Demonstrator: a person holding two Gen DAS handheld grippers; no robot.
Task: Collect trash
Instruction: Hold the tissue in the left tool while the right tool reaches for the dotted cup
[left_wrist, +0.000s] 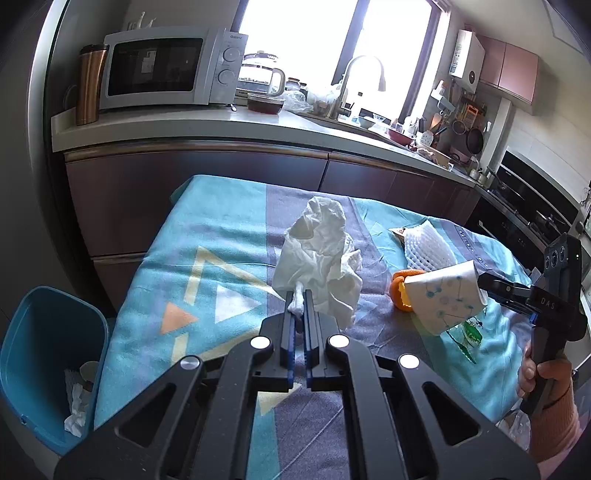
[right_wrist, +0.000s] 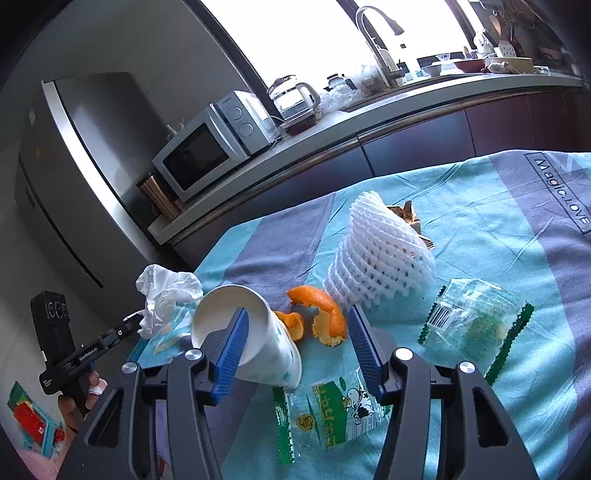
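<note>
My left gripper (left_wrist: 300, 306) is shut on a crumpled white tissue (left_wrist: 317, 258), held up over the blue-and-grey tablecloth (left_wrist: 221, 240). In the right wrist view the same tissue (right_wrist: 166, 295) hangs at the left gripper (right_wrist: 129, 325). My right gripper (right_wrist: 298, 314) stands open. Its left finger (right_wrist: 232, 343) is inside the mouth of a tilted white paper cup (right_wrist: 266, 350) with blue dots; the right finger is apart from it. The left wrist view shows that cup (left_wrist: 447, 299) at the right gripper's tip (left_wrist: 487, 288). Orange peel (right_wrist: 321, 317) lies just beyond.
A white foam fruit net (right_wrist: 380, 254) lies behind the peel, with a gold wrapper (right_wrist: 406, 214) behind it. Two clear green-edged wrappers (right_wrist: 469, 317) (right_wrist: 332, 410) lie on the cloth. A blue bin (left_wrist: 48, 354) holding tissues stands left of the table. A kitchen counter (left_wrist: 221, 122) runs behind.
</note>
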